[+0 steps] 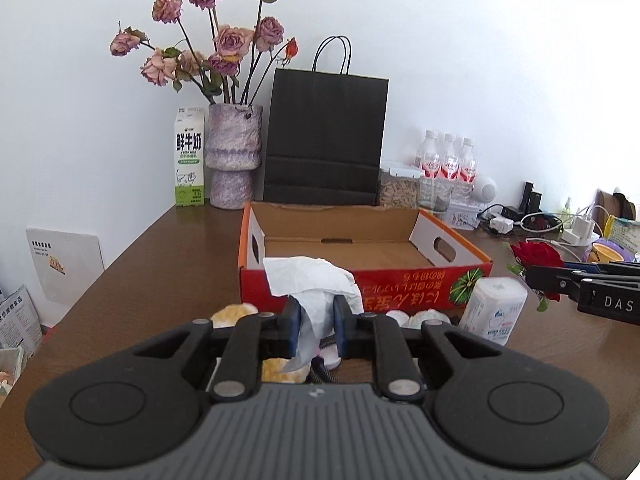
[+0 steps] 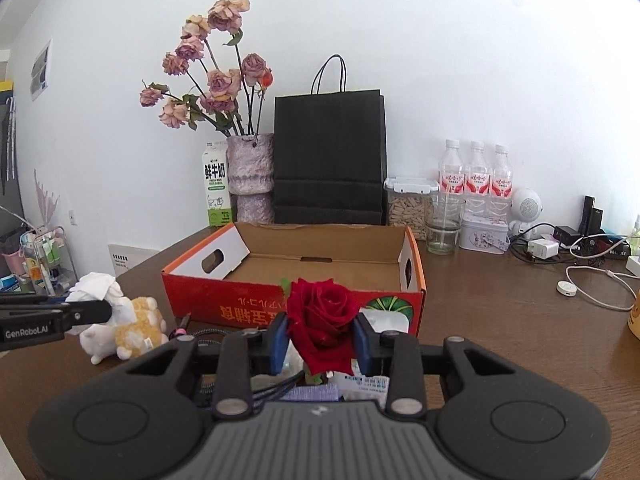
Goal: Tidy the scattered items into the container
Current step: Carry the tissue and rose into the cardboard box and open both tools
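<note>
An open cardboard box (image 1: 400, 280) with red-orange walls stands empty on the brown table, straight ahead in both views (image 2: 224, 304). My left gripper (image 1: 318, 322) is shut on a crumpled white tissue (image 1: 312, 280), held just before the box's near wall. My right gripper (image 2: 321, 340) is shut on a red rose (image 2: 320, 312), also in front of the box. The left wrist view shows the rose (image 1: 538, 254) at the right. A white and yellow plush toy (image 2: 128, 328), a tissue pack (image 1: 494, 310) and cords lie below the grippers.
Behind the box stand a milk carton (image 1: 190, 156), a vase of dried roses (image 1: 234, 152), a black paper bag (image 1: 326, 136), a jar of seeds (image 2: 408, 204), a glass (image 2: 442, 224) and three water bottles (image 2: 476, 176). Chargers and cables (image 2: 592, 272) crowd the table's right side.
</note>
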The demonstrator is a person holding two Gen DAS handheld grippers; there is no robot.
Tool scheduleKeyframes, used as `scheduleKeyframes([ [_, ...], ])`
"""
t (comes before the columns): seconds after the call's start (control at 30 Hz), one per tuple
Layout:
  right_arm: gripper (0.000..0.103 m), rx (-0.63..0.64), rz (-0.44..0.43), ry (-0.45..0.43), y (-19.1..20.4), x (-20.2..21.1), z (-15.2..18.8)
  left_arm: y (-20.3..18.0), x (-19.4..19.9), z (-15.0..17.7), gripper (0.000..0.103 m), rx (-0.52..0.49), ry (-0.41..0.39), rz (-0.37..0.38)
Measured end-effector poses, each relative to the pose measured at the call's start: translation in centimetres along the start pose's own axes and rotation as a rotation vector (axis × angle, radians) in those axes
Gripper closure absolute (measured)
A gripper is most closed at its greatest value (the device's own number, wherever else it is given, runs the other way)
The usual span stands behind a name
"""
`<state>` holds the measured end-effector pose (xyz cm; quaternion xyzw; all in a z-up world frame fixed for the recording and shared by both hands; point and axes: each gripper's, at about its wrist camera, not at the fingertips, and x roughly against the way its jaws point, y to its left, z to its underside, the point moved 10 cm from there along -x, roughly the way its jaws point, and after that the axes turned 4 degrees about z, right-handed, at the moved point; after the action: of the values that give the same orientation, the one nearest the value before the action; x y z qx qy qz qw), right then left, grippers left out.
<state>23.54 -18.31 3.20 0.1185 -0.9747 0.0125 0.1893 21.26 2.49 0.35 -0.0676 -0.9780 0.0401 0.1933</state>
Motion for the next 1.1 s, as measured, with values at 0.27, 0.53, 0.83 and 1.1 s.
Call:
scheduleKeyframes([
  [0.27,0.071,0.013,-0.006,-0.080,0.1,-1.2,-4.3,-1.4,-1.9,-5.1,0.086,-0.008,-0.099,0.032],
  [0.53,0.071,0.027,-0.018,-0.127,0.2,-4.2,-8.1,-2.0,-5.4,-8.7,0.086,0.007,-0.140,0.051],
  [0.83,0.071,0.061,-0.028,-0.135,-0.3,-9.0,-10.4,-2.1,-10.7,-10.5,0.086,-0.004,-0.126,0.054],
  [1.1,0.071,0.088,-0.041,-0.101,-0.7,-13.9,-11.0,-1.0,-16.5,-10.0,0.086,0.012,-0.042,0.044],
])
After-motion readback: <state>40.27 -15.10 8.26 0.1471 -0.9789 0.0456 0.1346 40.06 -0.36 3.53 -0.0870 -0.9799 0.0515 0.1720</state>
